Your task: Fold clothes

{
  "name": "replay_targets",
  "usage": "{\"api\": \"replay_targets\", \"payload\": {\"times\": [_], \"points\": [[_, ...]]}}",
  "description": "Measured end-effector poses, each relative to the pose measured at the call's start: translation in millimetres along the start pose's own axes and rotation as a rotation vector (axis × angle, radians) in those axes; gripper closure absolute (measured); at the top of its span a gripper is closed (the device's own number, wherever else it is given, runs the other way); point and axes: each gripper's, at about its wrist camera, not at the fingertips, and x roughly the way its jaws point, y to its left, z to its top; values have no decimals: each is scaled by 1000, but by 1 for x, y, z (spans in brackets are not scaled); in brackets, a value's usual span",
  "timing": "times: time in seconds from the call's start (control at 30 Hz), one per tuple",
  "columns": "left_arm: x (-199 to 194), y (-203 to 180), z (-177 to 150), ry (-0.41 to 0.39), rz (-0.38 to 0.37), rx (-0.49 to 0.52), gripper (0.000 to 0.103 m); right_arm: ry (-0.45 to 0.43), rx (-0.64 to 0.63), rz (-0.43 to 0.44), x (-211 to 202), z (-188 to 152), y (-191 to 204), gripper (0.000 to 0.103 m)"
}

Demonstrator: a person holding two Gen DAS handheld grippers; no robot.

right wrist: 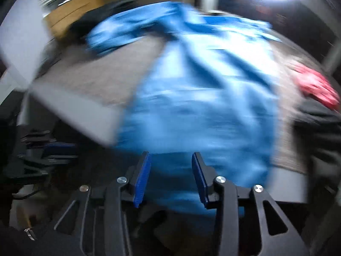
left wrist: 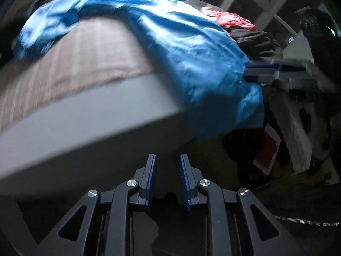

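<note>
Across the grey-topped table [left wrist: 89, 115] a shiny blue satin garment [left wrist: 181, 49] sprawls unfolded; left gripper [left wrist: 167, 177] and right gripper [right wrist: 171, 177] gape empty, folding unstarted.

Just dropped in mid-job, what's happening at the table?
A person with a gripper in each hand is working on a blue garment that lies crumpled on the cloth-covered table, one end hanging over the near edge. Both the left gripper and the right gripper have open jaws with nothing in them. A red item and dark clothes wait at the side. Folding hasn't started.
</note>
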Motion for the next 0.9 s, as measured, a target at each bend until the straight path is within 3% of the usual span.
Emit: {"api": "replay_targets", "payload": {"times": [0.1,0.17,0.3,0.5,0.67,0.77,0.9], "points": [[6,12,-22,4,-9,-69,82,71,-68,-20,35,-14,46,64],[12,18,-30,-10,-62,-106,82,91,-73,-72,51,-21,62,64],[44,7,-26,-14,-95,-71,82,89,-18,-53,46,-27,62,64],[99,-43,-8,-35,-41,186,82,71,63,-113,24,-30,29,64],[125,-87,-16,-53,154,545,82,66,162,-100,12,-35,0,64],[129,-115,-24,-109,253,771,79,70,216,-90,6,-37,-18,64],[124,-136,-24,-168,289,875,79,98,249,-41,3,-33,-28,64]]}}
